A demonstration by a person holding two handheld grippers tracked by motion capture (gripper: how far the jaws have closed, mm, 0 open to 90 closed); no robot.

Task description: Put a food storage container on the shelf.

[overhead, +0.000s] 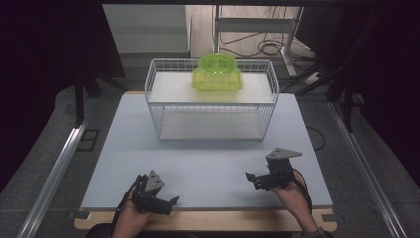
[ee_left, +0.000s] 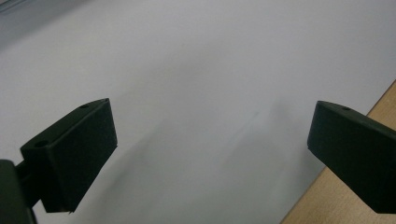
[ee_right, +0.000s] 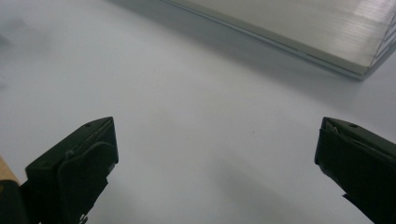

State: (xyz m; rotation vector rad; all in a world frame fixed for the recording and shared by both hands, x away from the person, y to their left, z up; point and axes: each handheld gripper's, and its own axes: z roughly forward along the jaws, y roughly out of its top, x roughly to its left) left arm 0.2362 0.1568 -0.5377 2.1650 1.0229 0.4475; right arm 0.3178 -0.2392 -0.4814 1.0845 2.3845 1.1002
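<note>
A translucent lime-green plastic container (overhead: 217, 72) sits on the top shelf of a white wire rack (overhead: 211, 99) at the far middle of the table. My left gripper (overhead: 167, 203) rests low at the near left edge, held by a hand, jaws wide apart and empty; in the left gripper view (ee_left: 210, 140) only bare table lies between them. My right gripper (overhead: 251, 178) is at the near right, also open and empty, pointing left; the right gripper view (ee_right: 215, 154) has bare table between its jaws and the rack's lower shelf (ee_right: 299, 23) beyond.
The pale grey tabletop (overhead: 208, 163) lies on a wooden board (overhead: 223, 220) whose edge runs along the front. Metal rails (overhead: 54, 168) flank the table. Cables and a frame leg (overhead: 289, 44) lie on the floor behind the rack.
</note>
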